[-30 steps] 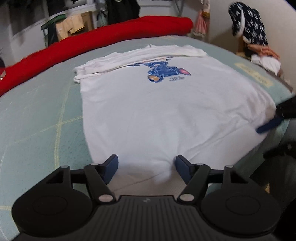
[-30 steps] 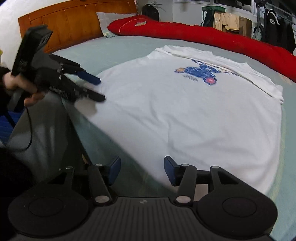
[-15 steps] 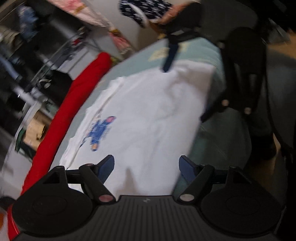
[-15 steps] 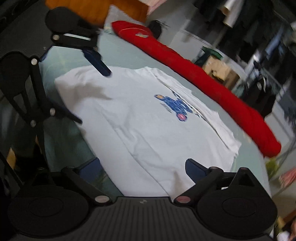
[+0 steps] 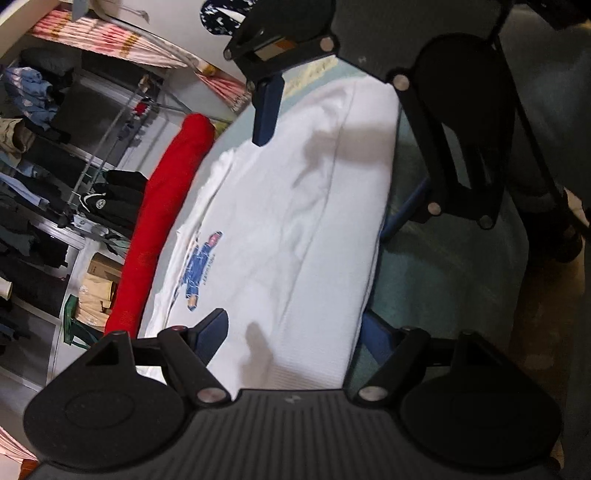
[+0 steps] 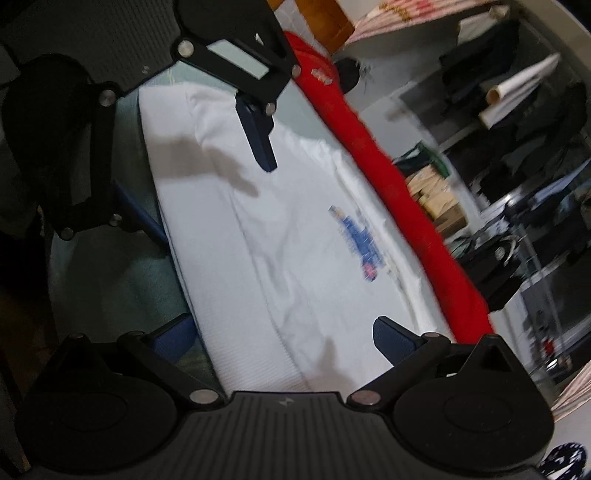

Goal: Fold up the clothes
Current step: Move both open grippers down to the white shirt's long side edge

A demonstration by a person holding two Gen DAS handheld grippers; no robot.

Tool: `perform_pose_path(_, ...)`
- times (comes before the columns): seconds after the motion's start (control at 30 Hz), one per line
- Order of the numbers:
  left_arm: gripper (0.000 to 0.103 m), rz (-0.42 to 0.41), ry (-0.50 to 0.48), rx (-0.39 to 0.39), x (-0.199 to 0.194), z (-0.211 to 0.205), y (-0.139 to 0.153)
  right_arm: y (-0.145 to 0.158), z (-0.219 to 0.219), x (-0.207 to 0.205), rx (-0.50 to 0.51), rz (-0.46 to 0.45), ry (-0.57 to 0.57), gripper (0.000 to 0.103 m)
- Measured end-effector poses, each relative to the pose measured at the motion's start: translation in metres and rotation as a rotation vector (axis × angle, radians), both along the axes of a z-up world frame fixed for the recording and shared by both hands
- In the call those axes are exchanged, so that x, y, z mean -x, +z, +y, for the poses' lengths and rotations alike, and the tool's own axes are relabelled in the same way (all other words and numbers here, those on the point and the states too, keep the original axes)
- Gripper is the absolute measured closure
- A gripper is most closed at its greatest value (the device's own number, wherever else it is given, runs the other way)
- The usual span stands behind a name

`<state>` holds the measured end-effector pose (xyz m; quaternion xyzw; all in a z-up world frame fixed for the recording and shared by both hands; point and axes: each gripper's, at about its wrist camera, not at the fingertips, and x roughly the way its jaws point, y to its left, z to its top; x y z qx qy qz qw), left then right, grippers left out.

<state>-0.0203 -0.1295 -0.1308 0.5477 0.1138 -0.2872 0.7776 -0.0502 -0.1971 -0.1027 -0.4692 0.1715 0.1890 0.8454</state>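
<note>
A white T-shirt (image 5: 295, 221) with a blue print (image 5: 201, 266) lies flat on the pale green bed (image 5: 443, 277), its hem along the bed's edge. My left gripper (image 5: 295, 334) is open and turned sideways. One finger is over the cloth and the other is beside the bed's edge, at one hem corner. My right gripper (image 5: 325, 184) faces it from the far hem corner. In the right wrist view the right gripper (image 6: 282, 338) is open and straddles the T-shirt (image 6: 266, 229) hem in the same way. The left gripper (image 6: 216, 203) stands open opposite it.
A long red rolled blanket (image 5: 162, 206) runs along the bed's far side, also seen as the red blanket (image 6: 388, 177). Behind it stand racks and shelves with dark clothes (image 5: 40, 192) and boxes (image 6: 436, 199). A wooden headboard (image 6: 325, 22) shows at the top.
Both grippers have turned sideways and dropped to the two hem corners at the bed's edge, and now face each other. The shirt has not moved.
</note>
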Motion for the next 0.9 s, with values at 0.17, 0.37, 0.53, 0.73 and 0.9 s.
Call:
perform_pose_path(0.17, 0.024, -0.031, 0.017, 0.033, -0.002, 0.000, 0.006, 0.011, -0.005, 0.001, -0.041, -0.027, -0.007, 0.000)
perform_pose_path(0.37, 0.024, -0.031, 0.022, 0.064, -0.002, 0.001, 0.015, 0.005, 0.004, 0.002, -0.049, -0.006, 0.021, 0.000)
perform_pose_path(0.53, 0.024, -0.019, 0.025, 0.074, -0.005, 0.001, 0.022, -0.007, 0.021, -0.002, -0.024, -0.074, 0.030, 0.000)
perform_pose_path(0.73, 0.024, -0.002, 0.003, 0.066, -0.006, -0.001, 0.017, -0.001, 0.022, 0.002, -0.028, -0.215, -0.015, 0.000)
perform_pose_path(0.9, 0.024, -0.108, 0.007, -0.012, -0.020, -0.011, 0.002, 0.012, 0.019, 0.001, -0.084, -0.220, -0.031, 0.000)
